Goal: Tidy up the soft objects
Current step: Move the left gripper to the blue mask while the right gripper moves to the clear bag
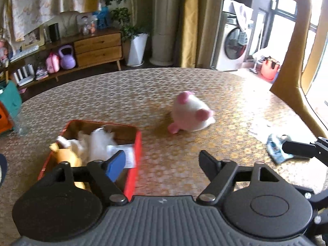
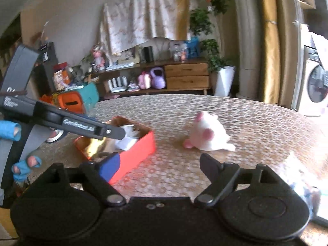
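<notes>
A round woven-patterned table carries a red box, a white-pink plush and a blue packet.

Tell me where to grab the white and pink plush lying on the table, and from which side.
Grip the white and pink plush across its rounded white body, coming from above on the near side. It lies tipped over on the table, pink feet sticking out; those look too small to hold well.

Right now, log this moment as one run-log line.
left gripper: open, empty | right gripper: open, empty | red box: holds white and yellow plush | pink-eared white plush: loose on table, outside box
</notes>
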